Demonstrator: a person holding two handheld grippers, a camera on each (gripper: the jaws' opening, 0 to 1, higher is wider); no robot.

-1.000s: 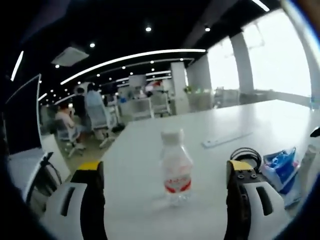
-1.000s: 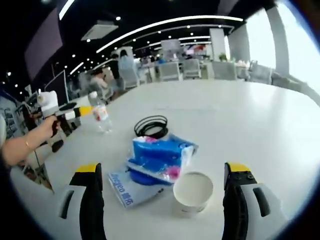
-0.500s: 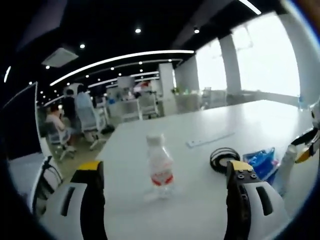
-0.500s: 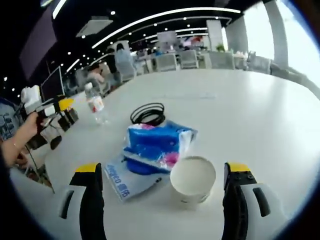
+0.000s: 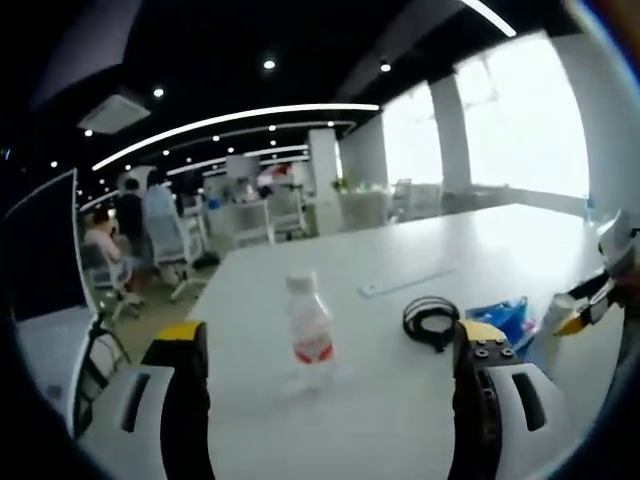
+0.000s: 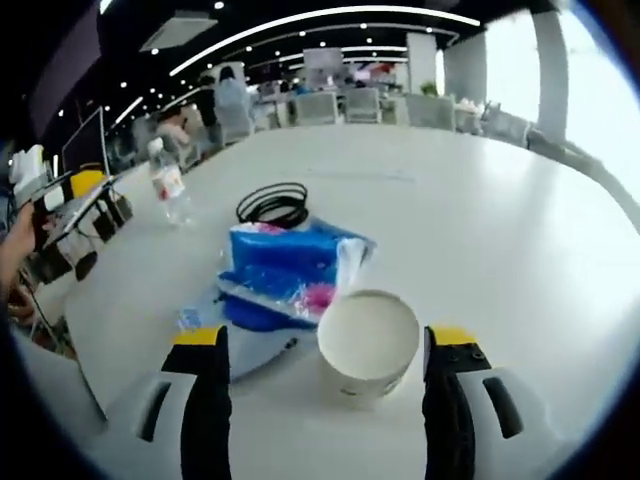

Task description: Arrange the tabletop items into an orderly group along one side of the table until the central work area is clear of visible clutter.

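Left gripper point(image 5: 325, 385), as we see it in the left gripper view, is spread wide with its yellow-tipped jaws rising from the bottom edge and nothing between them. We find a small clear water bottle point(image 5: 309, 335) with a white cap and red label standing upright on the white desk point(image 5: 400, 420), beyond the gap between the jaws and apart from both. To the right of it lies a coil of black cable point(image 5: 431, 322), and just past that a blue tissue pack point(image 5: 500, 320). A flat white strip point(image 5: 402, 283) rests farther back on the desk. At the far right edge we see part of the other gripper. People sit on office chairs in the background at left.

Right gripper point(image 6: 325, 375), in the right gripper view, is likewise spread, and we see a white paper cup point(image 6: 367, 343) standing upright between its jaws; whether either jaw touches the cup we cannot tell. Just beside the cup, to its left, lies the blue tissue pack point(image 6: 290, 270) on top of a flat blue-and-white packet point(image 6: 235, 345). The black cable point(image 6: 272, 205) lies behind the pack, and the water bottle point(image 6: 167, 182) stands farther off at upper left. At the left edge, we note a hand point(image 6: 15, 250) holding the left gripper.
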